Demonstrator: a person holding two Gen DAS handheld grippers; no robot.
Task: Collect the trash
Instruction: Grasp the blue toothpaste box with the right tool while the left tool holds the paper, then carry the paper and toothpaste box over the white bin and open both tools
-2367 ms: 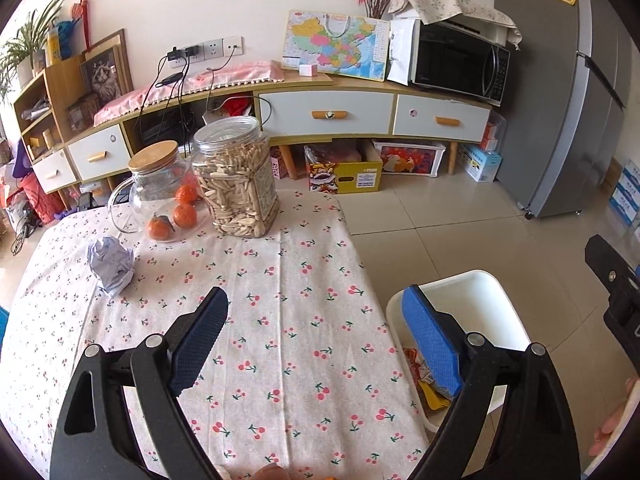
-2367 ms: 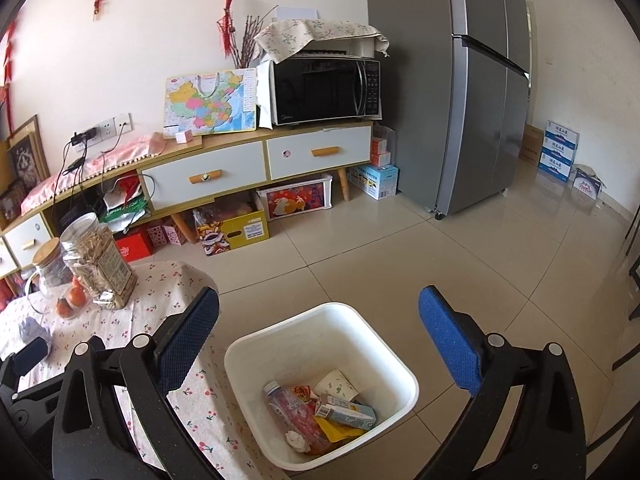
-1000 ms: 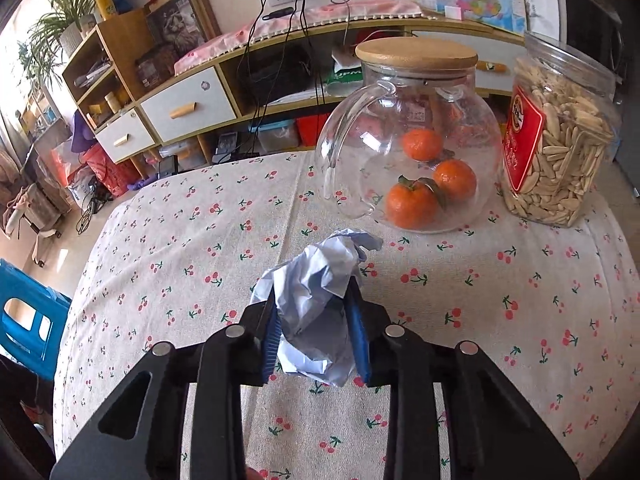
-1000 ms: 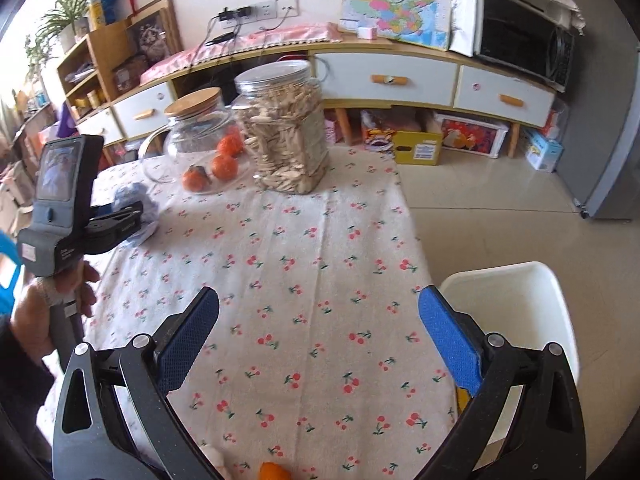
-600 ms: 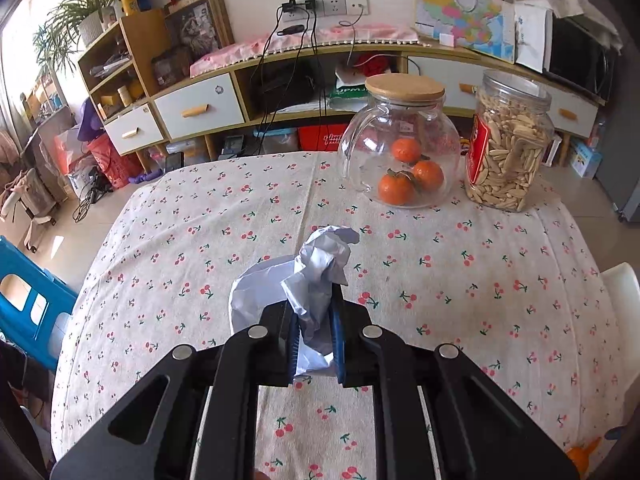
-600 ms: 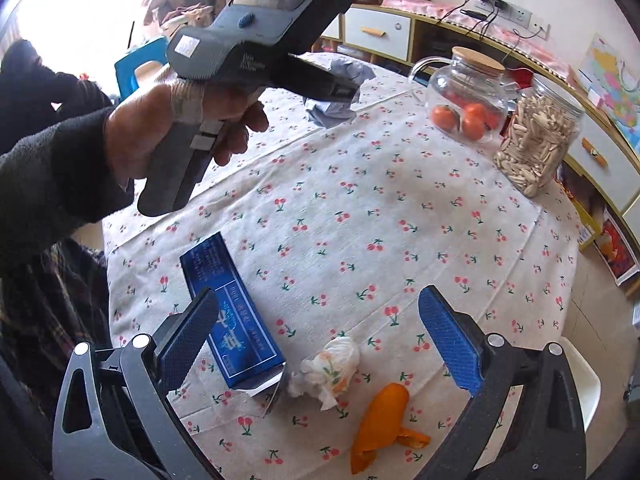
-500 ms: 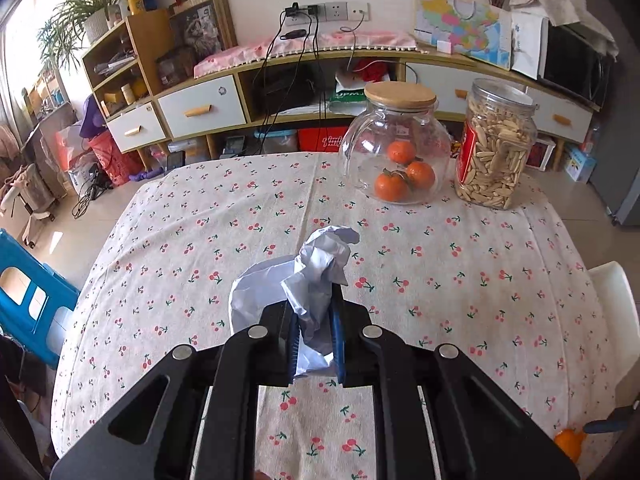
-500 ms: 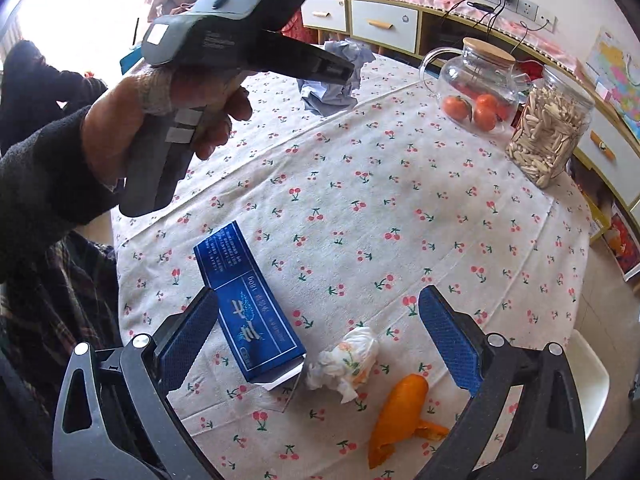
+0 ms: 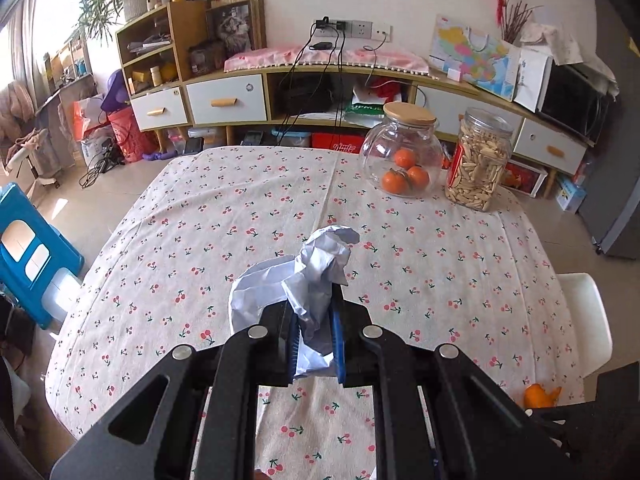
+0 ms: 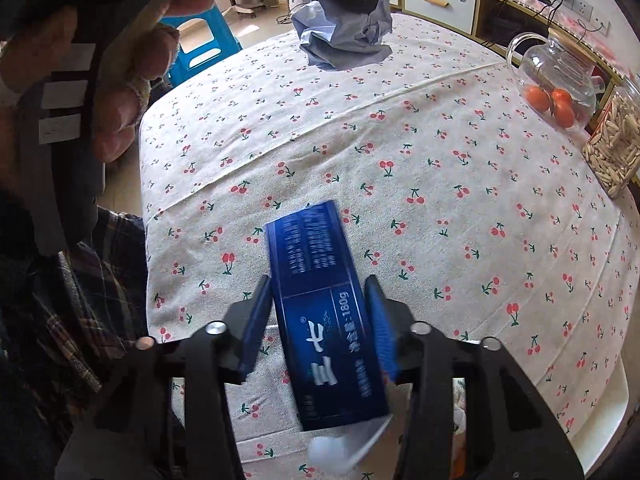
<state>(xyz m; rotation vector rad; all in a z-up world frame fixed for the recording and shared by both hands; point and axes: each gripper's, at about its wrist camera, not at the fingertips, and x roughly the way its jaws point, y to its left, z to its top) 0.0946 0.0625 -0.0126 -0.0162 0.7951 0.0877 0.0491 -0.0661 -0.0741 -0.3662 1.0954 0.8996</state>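
My left gripper (image 9: 314, 330) is shut on a crumpled pale-blue paper ball (image 9: 308, 280) and holds it above the cherry-print tablecloth (image 9: 224, 232). The ball also shows in the right wrist view (image 10: 344, 36), at the top, held in the air. My right gripper (image 10: 320, 320) has its blue pads on both sides of a dark blue toothpaste box (image 10: 324, 312) that lies on the cloth near the table's front edge; the pads touch or nearly touch its sides. An orange peel (image 9: 540, 396) lies at the table's right front edge.
A glass jar of oranges (image 9: 404, 160) and a jar of seeds (image 9: 478, 164) stand at the table's far right. A white bin's rim (image 9: 588, 320) shows beside the table on the right. A blue stool (image 9: 28, 248) stands on the left. A white wad (image 10: 332, 452) lies under the box's near end.
My left gripper lifted the paper ball and drew back from the jars. My right gripper came down over the blue box and narrowed its jaws around it.
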